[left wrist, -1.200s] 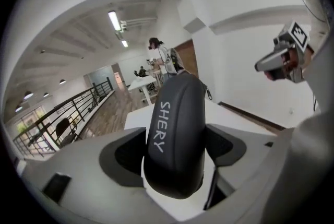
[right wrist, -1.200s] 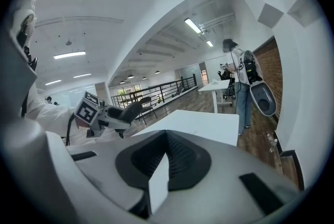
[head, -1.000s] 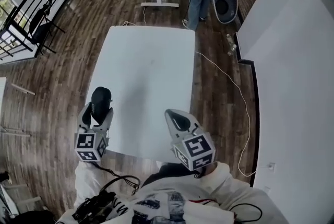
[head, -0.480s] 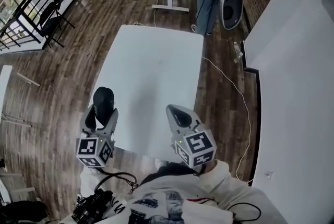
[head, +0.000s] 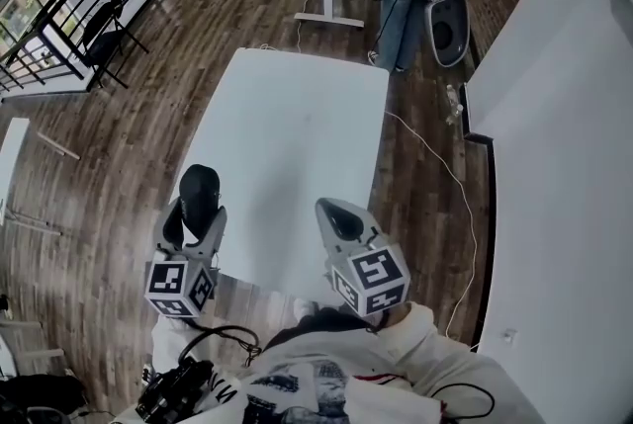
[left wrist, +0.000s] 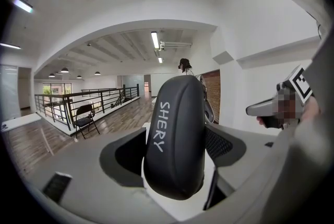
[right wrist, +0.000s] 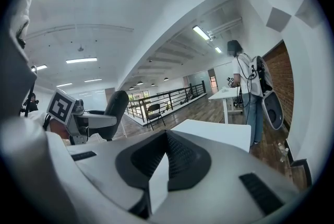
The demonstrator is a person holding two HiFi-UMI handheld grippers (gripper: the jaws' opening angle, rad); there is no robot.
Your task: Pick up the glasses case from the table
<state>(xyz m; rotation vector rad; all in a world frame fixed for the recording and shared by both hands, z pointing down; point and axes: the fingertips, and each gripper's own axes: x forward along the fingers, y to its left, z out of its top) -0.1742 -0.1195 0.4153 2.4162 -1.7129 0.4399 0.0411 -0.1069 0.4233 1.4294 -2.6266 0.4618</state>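
Black hard-shell glasses case (left wrist: 175, 139) — stands on end between the jaws of the left gripper (head: 195, 216), which are clamped across its middle, one pad on each broad side. This seems chosen so that it neither tips nor slips. It is held in the air by the near left edge of the white bench (head: 297, 135). Right gripper (head: 339, 217) — jaws together, empty, apparently idle.
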